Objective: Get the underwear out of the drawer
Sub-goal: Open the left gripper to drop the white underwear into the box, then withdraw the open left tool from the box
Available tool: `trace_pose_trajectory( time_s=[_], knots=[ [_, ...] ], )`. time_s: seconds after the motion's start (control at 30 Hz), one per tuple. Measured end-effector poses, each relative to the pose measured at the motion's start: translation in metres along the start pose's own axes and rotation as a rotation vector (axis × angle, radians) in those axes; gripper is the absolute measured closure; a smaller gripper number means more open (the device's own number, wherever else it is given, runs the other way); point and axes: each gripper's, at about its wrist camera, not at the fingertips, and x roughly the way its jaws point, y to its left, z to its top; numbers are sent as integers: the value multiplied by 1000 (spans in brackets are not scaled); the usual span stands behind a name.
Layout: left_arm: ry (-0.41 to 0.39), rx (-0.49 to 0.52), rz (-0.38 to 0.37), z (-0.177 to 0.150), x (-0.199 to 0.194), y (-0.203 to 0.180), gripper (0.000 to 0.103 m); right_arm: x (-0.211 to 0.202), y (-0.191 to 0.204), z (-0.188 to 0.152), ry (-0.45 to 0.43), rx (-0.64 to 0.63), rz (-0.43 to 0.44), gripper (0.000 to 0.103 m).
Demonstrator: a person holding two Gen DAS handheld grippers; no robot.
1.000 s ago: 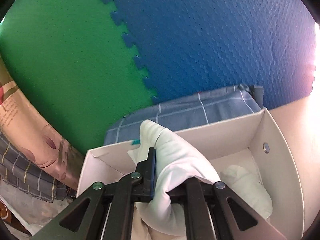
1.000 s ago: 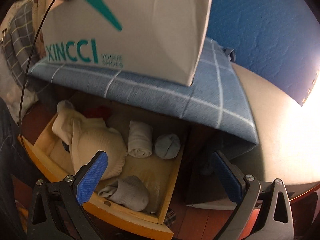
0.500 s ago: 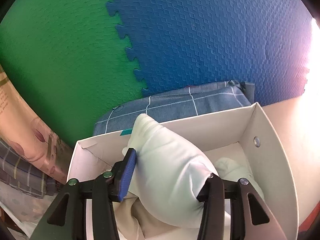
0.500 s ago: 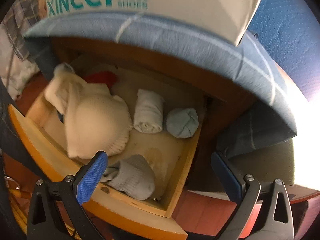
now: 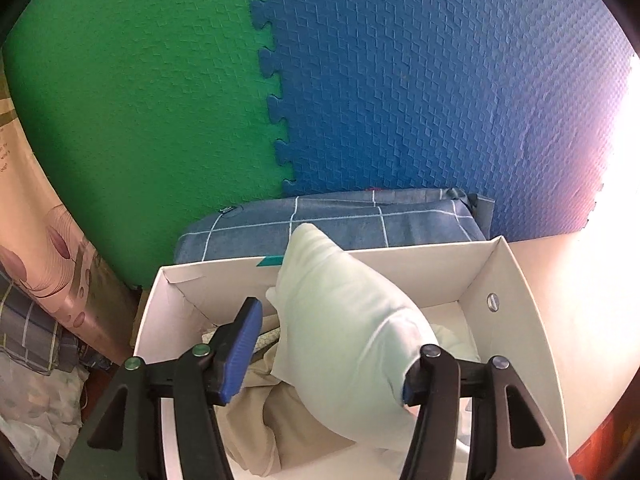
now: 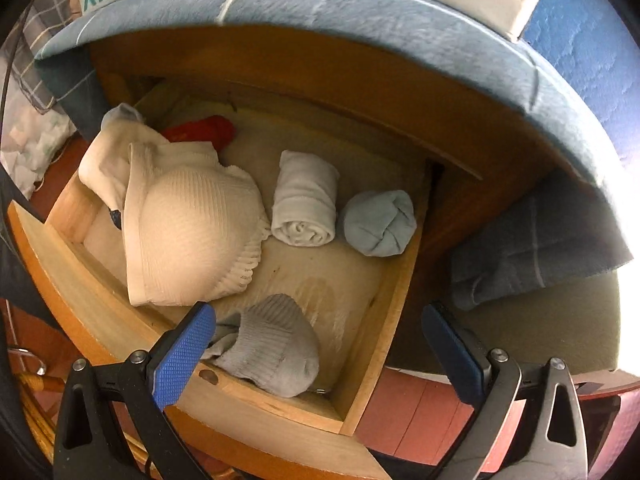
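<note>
Left gripper [image 5: 328, 360] jaws opening, releasing pale garment [image 5: 344, 340] into box [image 5: 516, 292]; right gripper [image 6: 320, 344] spread wide above drawer [image 6: 384, 320], next pick pending.

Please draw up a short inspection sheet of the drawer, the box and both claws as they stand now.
Surface: wooden drawer open, pale liner visible.
Job's things: cream bra, white roll, light blue ball, grey sock, red item in the drawer; pale green garment in the white box.
Clutter: nothing seen.
Claws: left claw opening, garment between its jaws; right claw open above the drawer.
Cables: black cable.
Surroundings: blue checked cloth, foam mats.
</note>
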Motion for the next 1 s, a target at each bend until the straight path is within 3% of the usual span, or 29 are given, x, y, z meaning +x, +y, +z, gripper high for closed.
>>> trace_pose_trajectory(
  time_s=[0.17,0.27,0.4,0.5,0.63,0.77,0.93,1.0],
  knots=[
    [77,-27,-40,-2,4,1,40,5,3,0,20,-14,-2,1],
    [173,-82,-141,0,9,3,40,8,-1,1,24,11,18,1],
    [286,-237,-322,2,10,18,39,6,-16,2,21,93,63,1],
    [308,-263,-403,1,8,26,39,11,-24,1,35,126,77,1],
    [182,-258,-422,-1,-12,42,39,14,-19,2,44,107,84,1],
    [45,-260,-393,-4,-34,62,39,16,-12,2,47,77,82,1],
    [-326,-186,-282,-31,-105,84,39,15,-19,1,42,107,101,1],
    [-460,-121,-207,-49,-134,86,33,15,-27,1,38,149,121,1]
  ],
)
